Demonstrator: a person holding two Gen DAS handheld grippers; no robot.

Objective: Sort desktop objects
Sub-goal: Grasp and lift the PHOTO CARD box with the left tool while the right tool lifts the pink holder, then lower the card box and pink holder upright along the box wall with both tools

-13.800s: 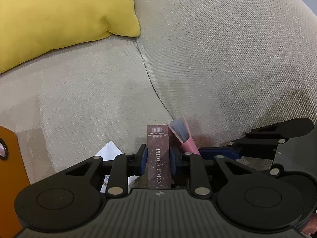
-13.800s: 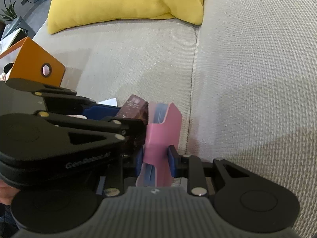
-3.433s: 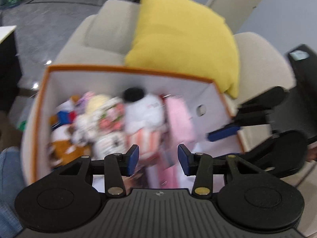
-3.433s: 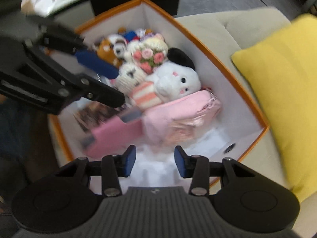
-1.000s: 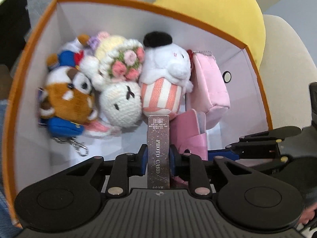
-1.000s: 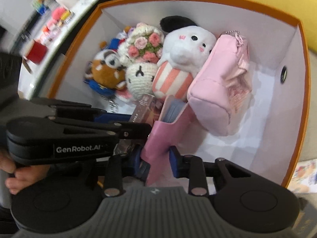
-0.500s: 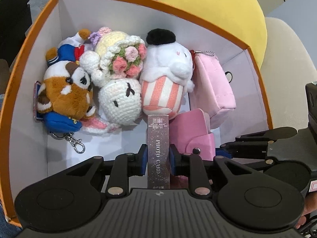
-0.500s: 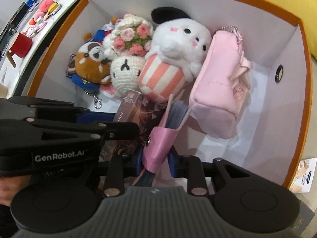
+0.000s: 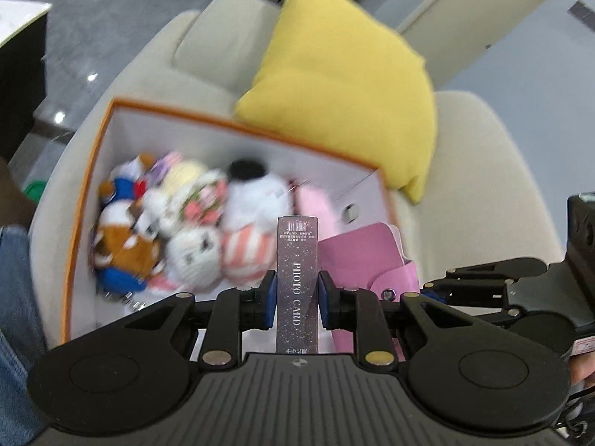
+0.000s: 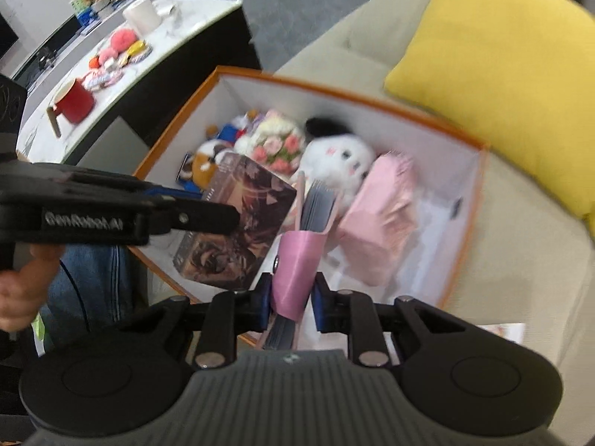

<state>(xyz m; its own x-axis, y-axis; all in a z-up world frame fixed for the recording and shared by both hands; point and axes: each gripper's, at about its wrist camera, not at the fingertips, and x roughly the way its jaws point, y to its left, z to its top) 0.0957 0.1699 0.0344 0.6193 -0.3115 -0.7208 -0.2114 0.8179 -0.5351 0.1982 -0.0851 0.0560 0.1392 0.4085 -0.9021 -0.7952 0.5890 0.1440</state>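
Landmark: the orange-rimmed cardboard storage box with white inner walls [image 9: 111, 109], set on the beige fabric sofa [image 9: 483, 171].

- A dark glitter-finish "PHOTO CARD" box [image 9: 297, 278] is clamped upright between the narrow jaws of the left gripper [image 9: 296, 299], held above the box's near edge.
- A pink card-holder wallet with a snap flap [image 10: 297, 256] is pinched by the right gripper [image 10: 290, 303]; its jaws are closing on it. The wallet is held just beside the photo card box, over the near half of the storage box.
- Inside the storage box: a white plush with black cap [image 10: 338, 152], a crocheted flower bouquet plush [image 10: 277, 146], a brown-and-white plush [image 9: 122, 241] and a pink fabric pouch [image 10: 386, 200] against the right wall.
- A yellow square cushion [image 9: 349, 85] is seen behind the storage box.
- A red mug [image 10: 72, 102] stands on the white tabletop [image 10: 193, 11] left of the storage box.
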